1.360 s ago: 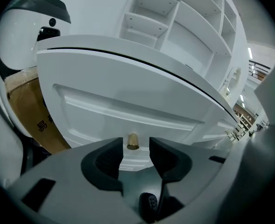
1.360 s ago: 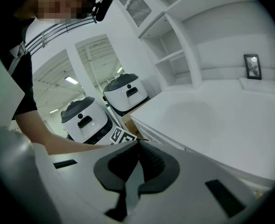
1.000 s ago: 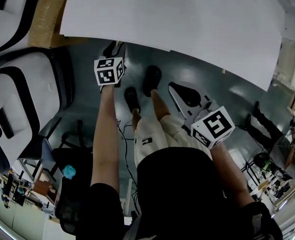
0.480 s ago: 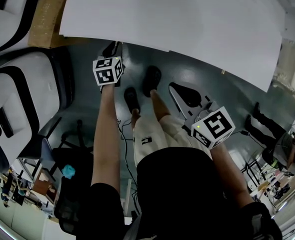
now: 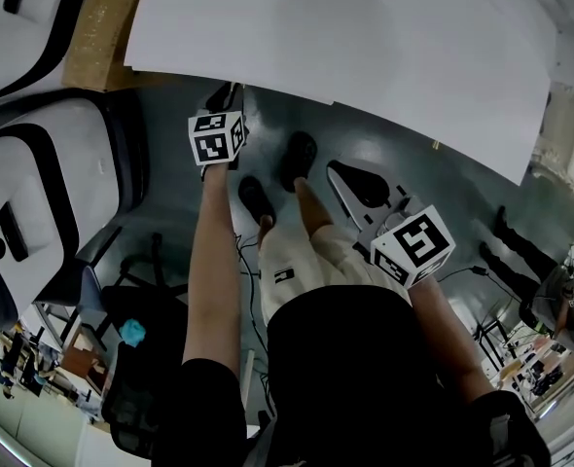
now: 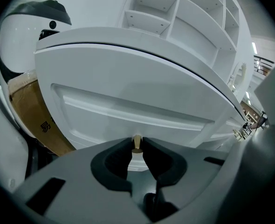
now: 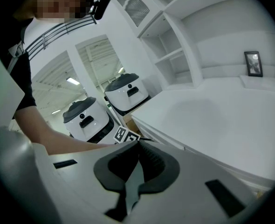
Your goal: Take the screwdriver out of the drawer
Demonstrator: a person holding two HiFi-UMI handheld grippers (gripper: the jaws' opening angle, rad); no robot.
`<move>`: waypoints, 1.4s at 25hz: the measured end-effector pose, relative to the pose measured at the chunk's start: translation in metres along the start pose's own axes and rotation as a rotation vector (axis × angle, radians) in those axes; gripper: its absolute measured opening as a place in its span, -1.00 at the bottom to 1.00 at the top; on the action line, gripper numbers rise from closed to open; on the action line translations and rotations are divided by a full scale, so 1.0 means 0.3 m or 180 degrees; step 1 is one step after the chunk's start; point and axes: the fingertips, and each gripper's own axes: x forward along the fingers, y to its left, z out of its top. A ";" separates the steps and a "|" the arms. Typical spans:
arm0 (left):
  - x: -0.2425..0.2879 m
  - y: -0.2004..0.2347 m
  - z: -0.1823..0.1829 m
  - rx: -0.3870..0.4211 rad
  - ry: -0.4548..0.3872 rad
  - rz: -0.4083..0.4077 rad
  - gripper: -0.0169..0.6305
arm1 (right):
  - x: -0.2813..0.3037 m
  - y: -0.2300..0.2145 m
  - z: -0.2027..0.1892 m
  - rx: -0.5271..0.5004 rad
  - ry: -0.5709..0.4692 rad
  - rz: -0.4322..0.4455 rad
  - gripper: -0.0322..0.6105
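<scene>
On drawer front (image 6: 128, 97), brass knob (image 6: 137, 148) is pinched by left gripper (image 6: 137, 140) (right gripper (image 7: 138, 144) closed, empty). Knob should be drawn squarely away from drawer front.

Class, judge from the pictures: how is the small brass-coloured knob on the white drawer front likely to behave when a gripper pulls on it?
The knob looks like rigid metal, so it probably won't flex. It is small and smooth, with the left gripper shut on it only at the tips, so it might slip out.
</scene>
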 end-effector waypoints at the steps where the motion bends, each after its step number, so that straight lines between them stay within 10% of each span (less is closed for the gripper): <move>1: -0.003 -0.001 -0.002 0.0015 0.0008 0.0006 -0.68 | -0.001 0.001 0.005 0.0013 -0.0010 -0.0010 -0.84; 35: -0.330 0.013 -0.331 0.0216 0.0299 -0.0163 -0.68 | -0.051 0.366 -0.071 0.0085 -0.0226 -0.0253 -0.84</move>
